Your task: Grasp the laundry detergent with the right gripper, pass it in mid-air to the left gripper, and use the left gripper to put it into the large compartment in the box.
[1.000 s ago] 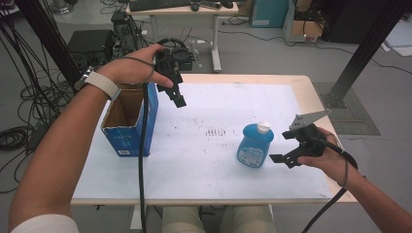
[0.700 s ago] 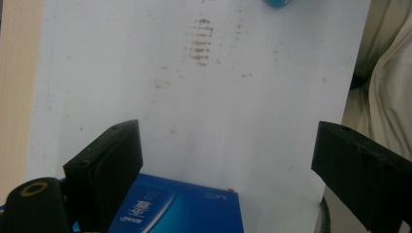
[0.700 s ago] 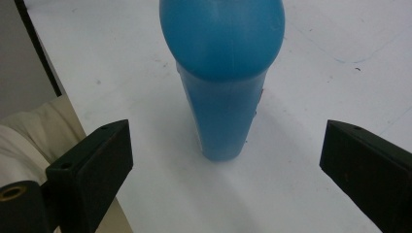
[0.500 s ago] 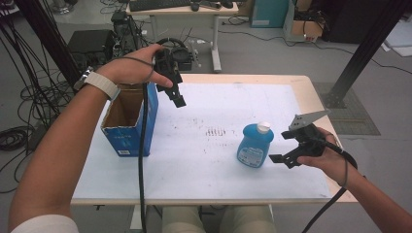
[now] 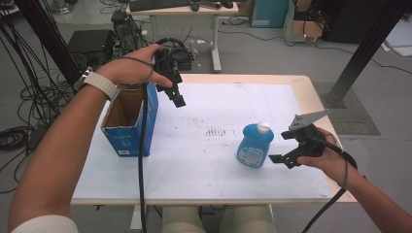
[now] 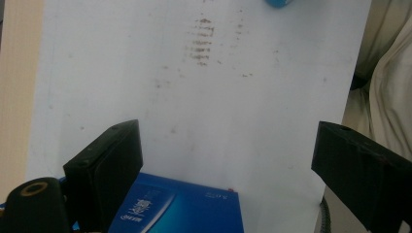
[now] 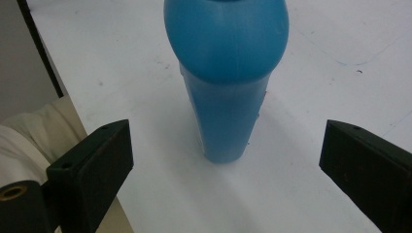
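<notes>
The blue bottle (image 5: 254,147) with a white cap stood upright on the white table (image 5: 204,165), right of centre; its label print was too small to read, and the white script on the blue carton (image 5: 130,121) at the left edge was also illegible. The right gripper (image 5: 282,148) was held level just beside the bottle, jaws spread wide and empty, bottle centred ahead of them. The left gripper (image 5: 176,96) hung raised over the carton's inner edge, angled downward, wrist bent, jaws spread and empty.

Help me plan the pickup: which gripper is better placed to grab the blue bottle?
Right. The right gripper sits just beside the blue bottle, jaws open and aimed at it. The left gripper hovers beside the blue box, far off.
</notes>
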A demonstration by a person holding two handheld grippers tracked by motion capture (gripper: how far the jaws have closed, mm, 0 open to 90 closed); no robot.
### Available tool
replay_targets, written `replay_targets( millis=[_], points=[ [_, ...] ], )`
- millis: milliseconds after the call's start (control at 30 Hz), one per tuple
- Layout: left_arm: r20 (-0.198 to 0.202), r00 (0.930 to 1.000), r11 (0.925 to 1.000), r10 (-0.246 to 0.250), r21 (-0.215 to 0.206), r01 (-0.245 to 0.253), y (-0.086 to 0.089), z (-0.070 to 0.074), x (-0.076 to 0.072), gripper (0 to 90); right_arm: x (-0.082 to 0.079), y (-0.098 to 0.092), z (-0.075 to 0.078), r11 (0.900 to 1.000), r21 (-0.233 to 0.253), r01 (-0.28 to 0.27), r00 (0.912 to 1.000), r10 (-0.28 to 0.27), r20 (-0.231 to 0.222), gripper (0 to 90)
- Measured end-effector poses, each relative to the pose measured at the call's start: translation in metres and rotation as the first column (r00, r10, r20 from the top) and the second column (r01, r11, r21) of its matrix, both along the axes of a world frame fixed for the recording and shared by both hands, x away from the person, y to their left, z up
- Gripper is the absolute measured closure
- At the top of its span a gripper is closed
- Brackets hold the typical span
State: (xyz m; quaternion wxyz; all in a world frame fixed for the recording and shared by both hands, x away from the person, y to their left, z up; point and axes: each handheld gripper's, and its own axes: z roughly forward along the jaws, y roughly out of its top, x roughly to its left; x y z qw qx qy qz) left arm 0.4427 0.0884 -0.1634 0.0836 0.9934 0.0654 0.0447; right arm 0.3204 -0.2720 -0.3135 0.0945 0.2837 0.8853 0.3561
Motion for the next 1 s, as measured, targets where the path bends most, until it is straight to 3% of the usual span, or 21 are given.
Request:
replay_targets(
  millis=[1000],
  points=[
    [0.001, 1.0000, 1.0000, 0.000, -0.005, 0.000, 0.0012, -0.0012, 0.0014, 11.5, 0.0003, -0.0015, -0.0017, 1.000, 0.000, -0.008, 1.0000, 0.008, 0.005, 5.3]
  ],
)
